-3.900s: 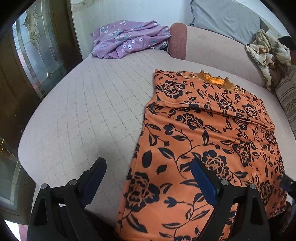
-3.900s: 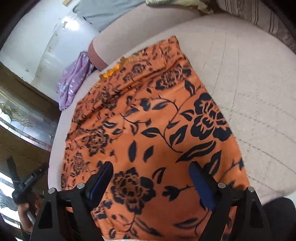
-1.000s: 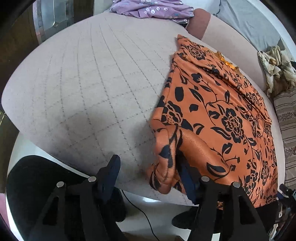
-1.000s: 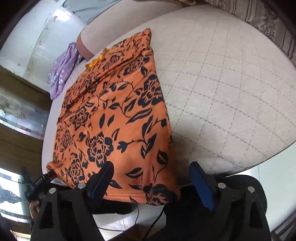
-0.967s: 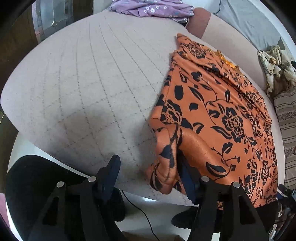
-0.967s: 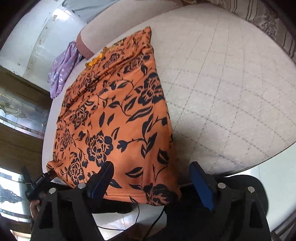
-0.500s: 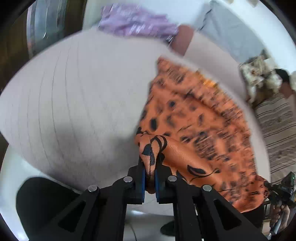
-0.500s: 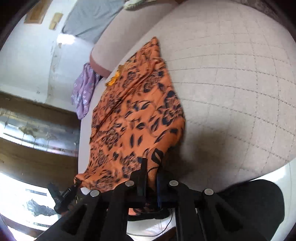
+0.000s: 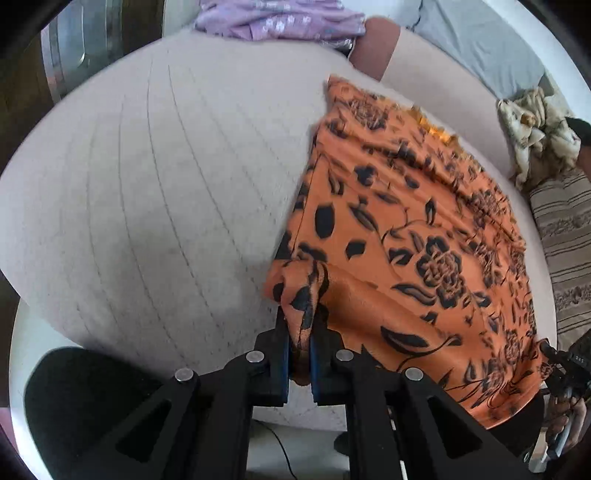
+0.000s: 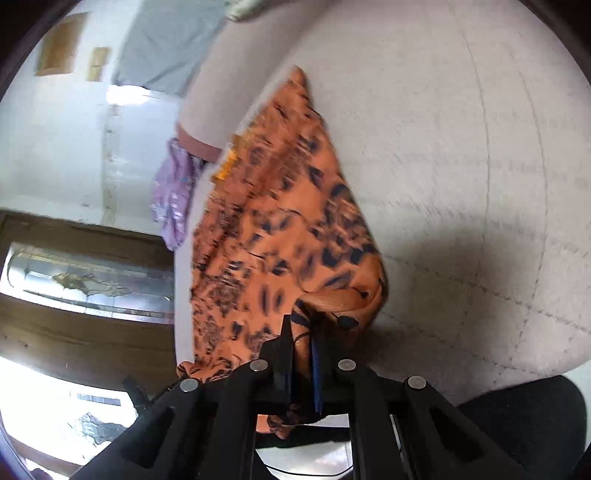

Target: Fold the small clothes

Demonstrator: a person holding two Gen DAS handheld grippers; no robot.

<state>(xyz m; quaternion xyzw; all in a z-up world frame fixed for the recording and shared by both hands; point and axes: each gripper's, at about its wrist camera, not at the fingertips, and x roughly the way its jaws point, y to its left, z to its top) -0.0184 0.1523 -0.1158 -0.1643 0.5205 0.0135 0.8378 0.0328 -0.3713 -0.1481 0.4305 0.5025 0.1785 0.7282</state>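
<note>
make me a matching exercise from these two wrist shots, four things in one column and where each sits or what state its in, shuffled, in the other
Things:
1. orange floral garment
2. purple floral garment
3. left gripper
4. right gripper

Places or states:
A. bunched at the far end of the quilted bed, touched by neither gripper
B. shut on the garment's near left corner
C. spread on the bed, both near corners pinched and raised
D. shut on the garment's near right corner

Pairs: 1-C, 2-A, 3-B, 4-D
</note>
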